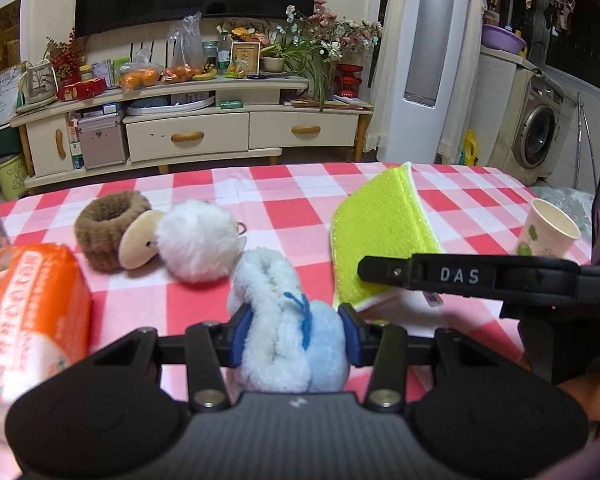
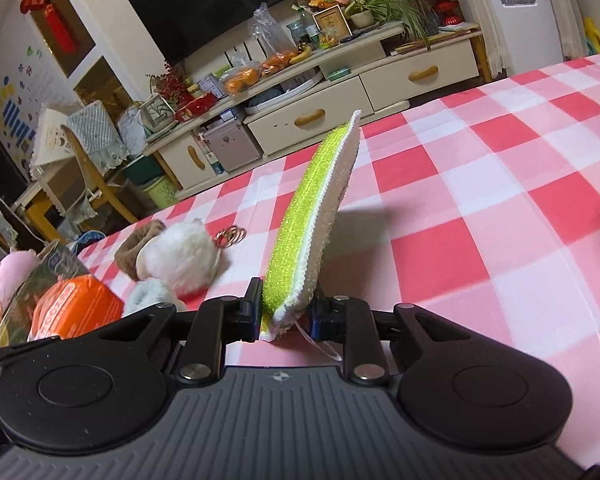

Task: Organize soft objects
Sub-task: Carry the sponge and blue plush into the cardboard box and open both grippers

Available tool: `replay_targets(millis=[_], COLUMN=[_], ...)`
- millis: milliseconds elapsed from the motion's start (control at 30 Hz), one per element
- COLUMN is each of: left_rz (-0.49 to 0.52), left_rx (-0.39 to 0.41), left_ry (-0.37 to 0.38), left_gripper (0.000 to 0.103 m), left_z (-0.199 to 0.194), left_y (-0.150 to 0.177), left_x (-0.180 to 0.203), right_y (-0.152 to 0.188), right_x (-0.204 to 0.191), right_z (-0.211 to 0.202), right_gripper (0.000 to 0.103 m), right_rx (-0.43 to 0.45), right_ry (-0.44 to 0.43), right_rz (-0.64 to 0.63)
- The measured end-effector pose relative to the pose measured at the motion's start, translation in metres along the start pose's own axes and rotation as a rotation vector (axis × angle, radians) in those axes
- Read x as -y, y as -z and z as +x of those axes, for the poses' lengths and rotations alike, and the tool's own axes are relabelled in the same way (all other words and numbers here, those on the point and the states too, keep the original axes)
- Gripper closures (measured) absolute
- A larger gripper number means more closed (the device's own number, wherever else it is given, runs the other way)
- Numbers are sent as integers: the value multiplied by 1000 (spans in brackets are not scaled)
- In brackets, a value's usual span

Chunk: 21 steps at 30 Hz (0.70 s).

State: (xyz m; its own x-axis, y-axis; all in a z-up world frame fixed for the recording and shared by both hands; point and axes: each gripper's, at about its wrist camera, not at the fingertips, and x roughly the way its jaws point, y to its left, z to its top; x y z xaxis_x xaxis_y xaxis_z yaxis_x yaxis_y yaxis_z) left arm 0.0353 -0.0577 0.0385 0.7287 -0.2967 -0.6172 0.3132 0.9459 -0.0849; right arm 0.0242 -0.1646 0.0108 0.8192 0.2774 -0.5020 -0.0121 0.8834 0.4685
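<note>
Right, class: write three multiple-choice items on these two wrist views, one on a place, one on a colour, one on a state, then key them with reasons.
1. Where is the paper cup?
A. on the checked cloth
B. on the TV cabinet
C. inside the washing machine

2. What colour is the scrub pad?
A. purple
B. black
C. yellow-green

3. What does the left gripper do?
A. stands empty
B. clamps the pale blue fluffy toy
C. clamps the cup

Key: A, it stands on the cloth; C, its face shows so; B, both pads press it.
</note>
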Motion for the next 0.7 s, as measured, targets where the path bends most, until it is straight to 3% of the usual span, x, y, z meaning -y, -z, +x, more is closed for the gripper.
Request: replay_targets(millis=[700], left_rz=[4], left_rx=[28], left_ry=[44], left_gripper=[58], left_z=[-71], left_y=[9], left_x=[-24], right_y=[31], right_x=[-29], right_z=[-63], right_gripper=[78], right_rx=[11], right_ry=[41], right_rz=[-60])
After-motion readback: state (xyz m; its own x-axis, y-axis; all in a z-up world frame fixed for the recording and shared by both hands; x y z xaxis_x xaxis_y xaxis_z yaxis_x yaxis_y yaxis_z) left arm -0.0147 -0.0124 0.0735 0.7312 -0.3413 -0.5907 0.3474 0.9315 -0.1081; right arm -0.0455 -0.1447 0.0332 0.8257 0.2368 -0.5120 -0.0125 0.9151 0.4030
